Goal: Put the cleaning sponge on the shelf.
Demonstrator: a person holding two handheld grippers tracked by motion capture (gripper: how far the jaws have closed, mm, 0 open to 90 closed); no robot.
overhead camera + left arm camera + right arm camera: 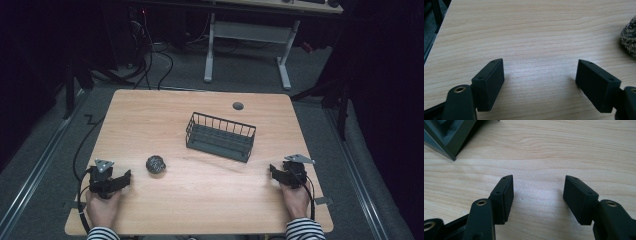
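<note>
Worktop: pale wood-grain worktop (200,200), and I sit at its near edge with a claw in each hand.
Left claw: my left claw (125,177) rests low near the near-left corner of the worktop, pointing toward the middle. Its jaws stand wide with nothing but bare wood between them, as the left gripper view (540,80) shows.
Right claw: my right claw (274,171) rests near the near-right side of the worktop, pointing inward. Its jaws also stand wide and grip nothing; in the right gripper view (537,195) I see plain wood in the gap.
Scrubber ball: a small dark, rough-textured scrubber ball (155,164) lies on the worktop just ahead and to the right of my left claw, apart from it. In the left gripper view its speckled edge (630,40) sits at the right border, well outside the jaws.
Basket: a dark wire basket (220,136) with a solid floor stands upright around the middle of the worktop, set at a slight slant. It lies between the ball and my right claw, nearer the far side than either. A corner of it (449,135) shows at the top left of the right gripper view, apart from the jaws.
Hands: my hands hold the claws from the near edge, striped sleeves (305,230) at the wrists.
Grommet: a round dark grommet (238,106) sits in the worktop beyond the basket.
</note>
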